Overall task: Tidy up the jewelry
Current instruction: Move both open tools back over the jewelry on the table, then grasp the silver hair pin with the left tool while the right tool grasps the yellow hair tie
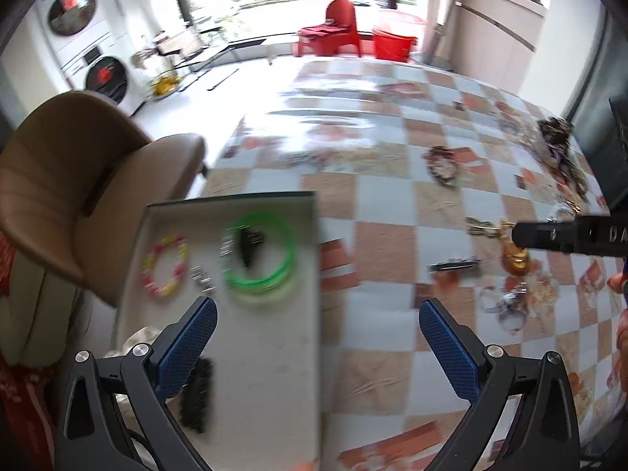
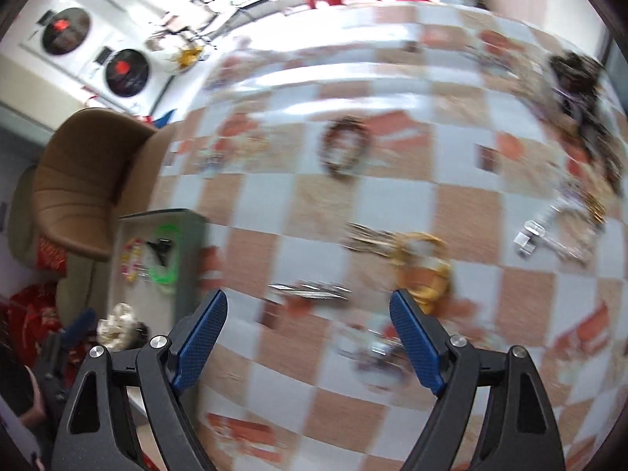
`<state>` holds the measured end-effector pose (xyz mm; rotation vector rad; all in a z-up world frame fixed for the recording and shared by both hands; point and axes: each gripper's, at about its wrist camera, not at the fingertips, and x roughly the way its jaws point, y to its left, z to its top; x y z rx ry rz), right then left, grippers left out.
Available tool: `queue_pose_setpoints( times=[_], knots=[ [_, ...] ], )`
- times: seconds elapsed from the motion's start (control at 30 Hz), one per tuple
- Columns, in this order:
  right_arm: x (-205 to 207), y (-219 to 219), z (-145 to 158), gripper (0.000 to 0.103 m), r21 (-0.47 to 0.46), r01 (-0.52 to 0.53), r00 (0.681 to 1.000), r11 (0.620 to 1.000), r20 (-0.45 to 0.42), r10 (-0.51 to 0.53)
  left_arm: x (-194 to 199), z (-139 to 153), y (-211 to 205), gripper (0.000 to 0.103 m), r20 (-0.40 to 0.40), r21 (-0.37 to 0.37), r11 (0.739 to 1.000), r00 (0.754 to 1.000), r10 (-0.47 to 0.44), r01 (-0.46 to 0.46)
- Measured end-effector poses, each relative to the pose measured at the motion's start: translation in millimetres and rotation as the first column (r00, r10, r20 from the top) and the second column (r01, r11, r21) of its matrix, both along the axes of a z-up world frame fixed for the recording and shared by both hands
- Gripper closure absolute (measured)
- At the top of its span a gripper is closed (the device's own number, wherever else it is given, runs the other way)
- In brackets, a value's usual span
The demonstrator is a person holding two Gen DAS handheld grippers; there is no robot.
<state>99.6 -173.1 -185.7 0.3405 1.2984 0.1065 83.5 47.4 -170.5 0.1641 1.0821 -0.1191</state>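
A shallow grey tray [image 1: 274, 353] lies at the table's left edge. It holds green bangles [image 1: 261, 253], a pink and yellow bead bracelet [image 1: 165, 267], a black clip [image 1: 247, 245] and small silver pieces [image 1: 202, 280]. My left gripper [image 1: 318, 314] hangs open over the tray's right rim, nothing between its fingers. My right gripper [image 2: 308, 306] stands open above loose jewelry on the checked cloth: a silver bar clip [image 2: 310, 290], a gold piece [image 2: 426, 271] and a silver tangle [image 2: 373, 349]. In the left wrist view the right gripper's finger [image 1: 569, 235] reaches in from the right.
A brown bead bracelet [image 2: 345, 149] lies mid-table and a dark pile of necklaces [image 2: 581, 90] sits at the far right. A brown chair [image 1: 78, 184] stands left of the table. Washing machines [image 1: 90, 51] and a red chair [image 1: 333, 27] are beyond.
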Motion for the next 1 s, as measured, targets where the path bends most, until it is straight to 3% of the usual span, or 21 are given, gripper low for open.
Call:
queue_pose_setpoints(
  times=[0.23,0.57,0.77,1.0],
  knots=[
    [-9.1,-50.4,-21.0,0.016,-0.082,0.099,0.993,0.992,-0.054,-0.104,15.0,-21.3,-53.7,0.000,-0.041,0.019,0.990,0.989,-0.140,0.141],
    [-0.1,-66.5,-43.7,0.017,-0.155,0.087,0.992,0.984,-0.075,-0.100,34.8,-60.9,-97.5,0.000,-0.096,0.107,0.958,0.962,-0.257,0.266],
    [9.8,-59.0,-59.0,0.037,-0.170,0.034,0.995,0.985,-0.091,-0.050,44.6,-80.8,-110.4,0.000,-0.113,0.124,0.944,0.949,-0.294,0.307],
    [19.1,-42.6,-59.6,0.047,-0.248,-0.046,0.997,0.968,-0.063,0.031,53.0,-92.3,-119.1,0.000,-0.109,0.111,0.943,0.947,-0.302,0.313]
  ],
)
